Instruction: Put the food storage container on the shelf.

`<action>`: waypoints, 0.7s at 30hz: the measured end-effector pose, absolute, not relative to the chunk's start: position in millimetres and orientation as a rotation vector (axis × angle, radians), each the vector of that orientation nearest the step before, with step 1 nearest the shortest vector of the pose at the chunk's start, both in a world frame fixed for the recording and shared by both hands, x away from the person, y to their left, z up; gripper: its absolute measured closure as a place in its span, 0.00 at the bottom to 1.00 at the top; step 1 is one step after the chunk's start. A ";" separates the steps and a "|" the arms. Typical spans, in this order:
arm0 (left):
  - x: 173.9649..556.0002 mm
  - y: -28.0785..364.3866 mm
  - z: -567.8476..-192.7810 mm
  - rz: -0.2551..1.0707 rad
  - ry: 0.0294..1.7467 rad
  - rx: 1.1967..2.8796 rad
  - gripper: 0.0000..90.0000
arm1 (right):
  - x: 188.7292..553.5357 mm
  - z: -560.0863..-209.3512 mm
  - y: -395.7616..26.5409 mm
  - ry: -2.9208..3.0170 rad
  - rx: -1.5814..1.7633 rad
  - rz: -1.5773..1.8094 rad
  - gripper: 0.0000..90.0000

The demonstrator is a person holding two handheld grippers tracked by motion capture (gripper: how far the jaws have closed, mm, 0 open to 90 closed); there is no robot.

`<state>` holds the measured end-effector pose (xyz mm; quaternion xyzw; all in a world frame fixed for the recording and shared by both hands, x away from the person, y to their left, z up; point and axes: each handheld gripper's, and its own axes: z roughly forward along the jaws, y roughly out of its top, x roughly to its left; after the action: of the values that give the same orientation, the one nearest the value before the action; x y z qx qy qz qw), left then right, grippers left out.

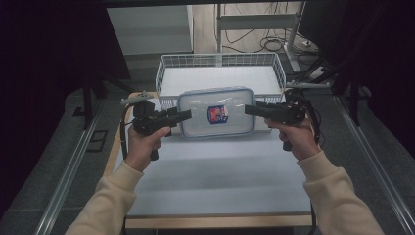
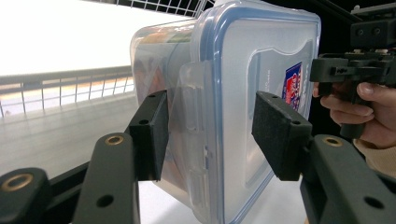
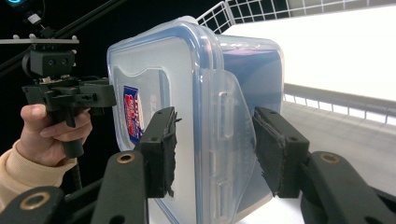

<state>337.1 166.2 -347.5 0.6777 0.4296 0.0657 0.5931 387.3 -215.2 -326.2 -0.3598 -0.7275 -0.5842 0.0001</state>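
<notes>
The clear plastic food container [image 1: 216,113], shut under a blue-rimmed lid with a red and blue label [image 1: 216,114], was held between the two tongs. In the high view it appeared lifted above the white surface [image 1: 215,171], just in front of the white wire basket [image 1: 169,66] at the far edge.

The left tongs [image 1: 183,114] were clamped on the container's left end; the left gripper view showed one pad [image 2: 150,135] pressed to the side clasp [image 2: 192,116] and the container wall, the other pad [image 2: 280,135] against the lid face. The right tongs [image 1: 250,109] gripped the opposite end the same way, with one pad [image 3: 161,151] on the lid face and the other pad [image 3: 275,151] at the body behind the flipped-out clasp [image 3: 229,126]. Both were holding the container at a middling width, neither wide nor pinched thin.

As a judgement, the pick-up looked done: both grips were set and the box seemed clear of the surface, carried level between the person's hands. What appeared left was the carry to the basket, which stood empty, then lowering the box over its near rim and letting go with both tongs. Whether the right-hand clasp was fully latched could not be told; it stood out from the wall, so the lid might be loose on that side.
</notes>
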 end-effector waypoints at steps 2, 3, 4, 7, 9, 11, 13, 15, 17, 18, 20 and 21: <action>341.1 165.3 -344.2 0.155 0.996 1.579 0.53 | 390.7 -324.2 -216.2 -2.287 -1.130 -1.838 0.57; 341.1 165.3 -344.2 0.155 0.996 1.579 0.53 | 392.4 -323.2 -216.7 -2.285 -1.132 -1.838 0.57; 345.1 164.3 -340.5 0.161 0.990 1.585 0.53 | 393.8 -321.9 -217.1 -2.284 -1.134 -1.835 0.57; 349.1 163.3 -336.7 0.164 0.988 1.589 0.53 | 396.7 -320.0 -217.7 -2.286 -1.136 -1.848 0.57; 353.6 162.7 -332.9 0.167 0.983 1.593 0.53 | 399.6 -317.5 -218.4 -2.288 -1.140 -1.852 0.56; 358.1 161.8 -328.7 0.161 0.997 1.588 0.52 | 402.7 -314.3 -218.9 -2.284 -1.143 -1.854 0.56; 366.1 161.5 -321.2 0.167 0.992 1.591 0.52 | 407.6 -308.7 -218.7 -2.291 -1.149 -1.861 0.56; 369.0 161.8 -318.5 0.165 0.993 1.588 0.52 | 409.6 -306.6 -218.5 -2.290 -1.146 -1.867 0.56; 375.8 162.6 -312.5 0.172 0.980 1.593 0.52 | 414.2 -302.0 -218.2 -2.289 -1.149 -1.872 0.56; 379.4 162.6 -310.0 0.171 0.981 1.593 0.52 | 419.9 -297.0 -218.0 -2.287 -1.154 -1.875 0.56; 393.6 163.6 -305.3 0.162 0.975 1.598 0.52 | 427.1 -292.4 -217.5 -2.294 -1.157 -1.870 0.56; 393.6 163.6 -305.3 0.162 0.975 1.598 0.52 | 431.2 -290.4 -217.2 -2.295 -1.161 -1.865 0.56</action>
<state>393.6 163.6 -305.3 0.6865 0.4189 0.0696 0.5902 431.2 -217.2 -290.4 -0.3654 -0.7223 -0.5869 -0.0180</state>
